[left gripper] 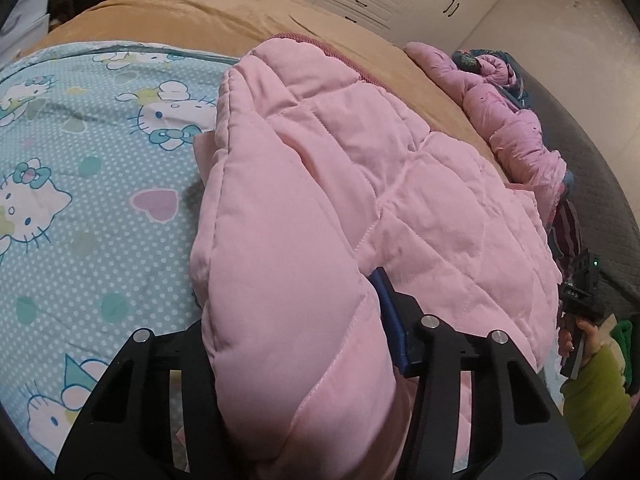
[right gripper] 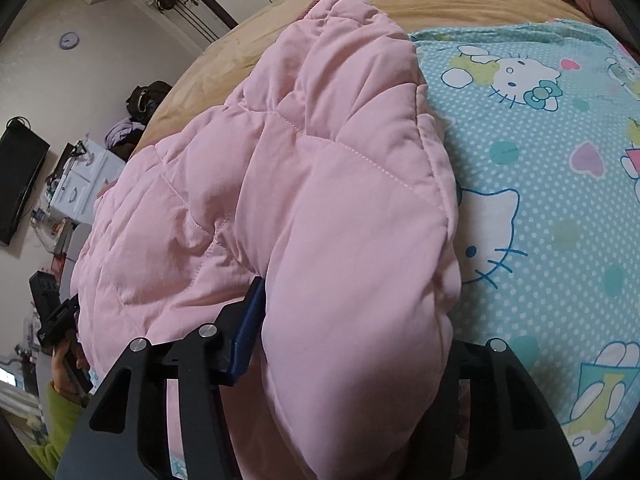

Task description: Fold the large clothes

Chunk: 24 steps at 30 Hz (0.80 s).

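Pink quilted jacket (left gripper: pixel 360 184) is spread on the cartoon-print sheet (left gripper: pixel 80 168); a padded fold is clamped by each gripper, left (left gripper: pixel 296 344) and right (right gripper: pixel 352 344).

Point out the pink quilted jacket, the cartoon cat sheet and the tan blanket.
pink quilted jacket (left gripper: pixel 352 152): left wrist view, on a quilted panel mid-garment.
cartoon cat sheet (left gripper: pixel 92 184): left wrist view, on dotted blue fabric left of the jacket.
tan blanket (right gripper: pixel 460 4): right wrist view, on bare fabric beyond the jacket.
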Each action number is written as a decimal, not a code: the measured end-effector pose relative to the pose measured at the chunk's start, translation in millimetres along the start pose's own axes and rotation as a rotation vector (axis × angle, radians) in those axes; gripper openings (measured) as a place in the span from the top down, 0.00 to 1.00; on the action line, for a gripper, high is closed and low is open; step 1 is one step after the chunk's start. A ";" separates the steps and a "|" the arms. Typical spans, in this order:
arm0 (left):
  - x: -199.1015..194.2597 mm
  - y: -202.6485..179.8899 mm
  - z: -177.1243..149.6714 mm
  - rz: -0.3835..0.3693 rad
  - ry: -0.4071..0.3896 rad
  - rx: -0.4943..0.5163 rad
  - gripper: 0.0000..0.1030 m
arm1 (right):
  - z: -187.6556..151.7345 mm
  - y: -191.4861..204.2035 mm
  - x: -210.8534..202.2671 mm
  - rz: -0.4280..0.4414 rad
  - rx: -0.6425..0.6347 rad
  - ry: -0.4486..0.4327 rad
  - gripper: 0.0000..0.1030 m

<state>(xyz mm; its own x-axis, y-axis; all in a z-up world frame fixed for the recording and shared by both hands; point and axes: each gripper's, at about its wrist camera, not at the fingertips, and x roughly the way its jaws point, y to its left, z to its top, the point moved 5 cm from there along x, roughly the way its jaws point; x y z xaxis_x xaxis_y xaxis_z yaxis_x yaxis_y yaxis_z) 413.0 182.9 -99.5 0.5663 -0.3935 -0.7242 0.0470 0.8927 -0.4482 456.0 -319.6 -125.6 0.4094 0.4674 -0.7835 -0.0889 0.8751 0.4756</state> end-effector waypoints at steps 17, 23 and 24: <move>-34.1 0.7 7.4 0.014 -0.087 0.031 0.66 | 0.5 43.3 -20.0 -0.012 0.074 -0.050 0.70; -61.7 -10.9 2.4 0.016 -0.128 0.049 0.67 | -7.2 51.4 -44.5 0.043 0.080 -0.069 0.72; -67.3 -13.0 -1.1 0.019 -0.131 0.052 0.67 | -9.7 54.0 -49.4 0.052 0.075 -0.071 0.72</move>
<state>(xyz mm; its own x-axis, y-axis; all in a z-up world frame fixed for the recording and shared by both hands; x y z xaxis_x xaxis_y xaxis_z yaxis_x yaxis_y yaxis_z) 373.3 197.5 -45.4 0.6702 -0.3477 -0.6558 0.0764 0.9111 -0.4050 422.2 -294.3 -65.1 0.4698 0.4996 -0.7278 -0.0445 0.8368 0.5457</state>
